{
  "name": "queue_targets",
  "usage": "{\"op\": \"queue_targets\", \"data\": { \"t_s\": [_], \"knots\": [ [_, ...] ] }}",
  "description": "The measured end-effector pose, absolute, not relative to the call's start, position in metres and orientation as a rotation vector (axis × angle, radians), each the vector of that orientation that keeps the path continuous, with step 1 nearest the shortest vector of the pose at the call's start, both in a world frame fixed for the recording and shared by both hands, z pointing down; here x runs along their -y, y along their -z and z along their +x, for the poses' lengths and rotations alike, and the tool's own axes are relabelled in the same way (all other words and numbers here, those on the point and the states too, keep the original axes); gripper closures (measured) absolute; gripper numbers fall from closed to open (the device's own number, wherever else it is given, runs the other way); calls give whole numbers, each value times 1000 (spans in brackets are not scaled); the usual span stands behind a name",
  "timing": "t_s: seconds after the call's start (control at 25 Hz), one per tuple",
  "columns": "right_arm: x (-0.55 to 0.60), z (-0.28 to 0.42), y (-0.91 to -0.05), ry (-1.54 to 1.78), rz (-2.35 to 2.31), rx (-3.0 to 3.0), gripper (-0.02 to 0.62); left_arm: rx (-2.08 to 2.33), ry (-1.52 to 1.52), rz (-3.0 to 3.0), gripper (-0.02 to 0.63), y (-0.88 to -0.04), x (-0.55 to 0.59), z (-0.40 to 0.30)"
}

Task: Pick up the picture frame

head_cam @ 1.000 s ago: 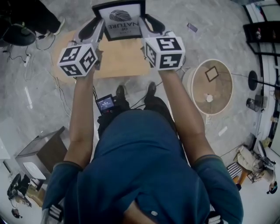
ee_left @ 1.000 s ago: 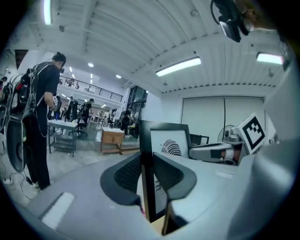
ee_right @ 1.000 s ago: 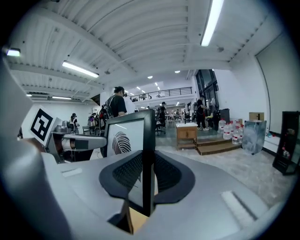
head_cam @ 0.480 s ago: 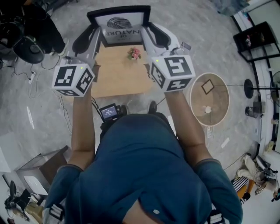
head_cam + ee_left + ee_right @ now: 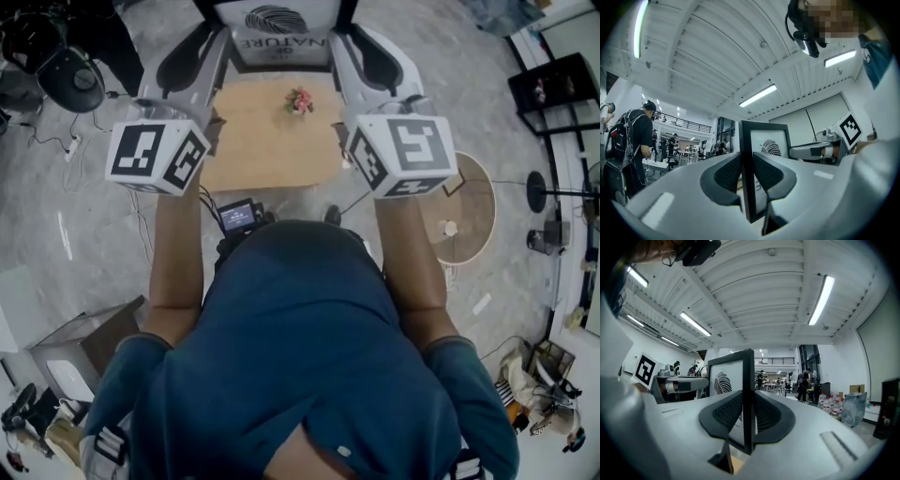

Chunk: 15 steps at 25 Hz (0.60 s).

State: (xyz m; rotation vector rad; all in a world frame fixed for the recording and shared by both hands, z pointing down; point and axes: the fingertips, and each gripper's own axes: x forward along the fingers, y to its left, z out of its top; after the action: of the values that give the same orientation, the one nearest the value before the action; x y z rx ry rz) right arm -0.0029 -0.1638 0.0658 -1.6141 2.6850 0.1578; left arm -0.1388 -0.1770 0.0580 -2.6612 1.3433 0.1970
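While aloft, picture frame (image 5: 279, 28) tight in left hand-held gripper (image 5: 746, 159) and right hand-held gripper (image 5: 749, 397).

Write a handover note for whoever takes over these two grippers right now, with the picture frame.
Left gripper: shut on the left edge of the picture frame.
Right gripper: shut on its right edge.
Frame: upright, held in the air between both grippers, clear of the wooden table, where a small flower decoration stands.
Done: the frame is picked up.
Left: probably only holding it. Keep both grips firm and level, since each clamps just a thin edge.
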Motion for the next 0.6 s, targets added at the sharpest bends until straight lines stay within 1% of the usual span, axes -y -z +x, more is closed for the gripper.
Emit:
{"op": "queue_targets", "data": {
  "t_s": [0.6],
  "knots": [
    [161,-1,-76,-133,-1638,-2688,515,-1345,-188,-2679,535,-69,174,-137]
  ]
}}
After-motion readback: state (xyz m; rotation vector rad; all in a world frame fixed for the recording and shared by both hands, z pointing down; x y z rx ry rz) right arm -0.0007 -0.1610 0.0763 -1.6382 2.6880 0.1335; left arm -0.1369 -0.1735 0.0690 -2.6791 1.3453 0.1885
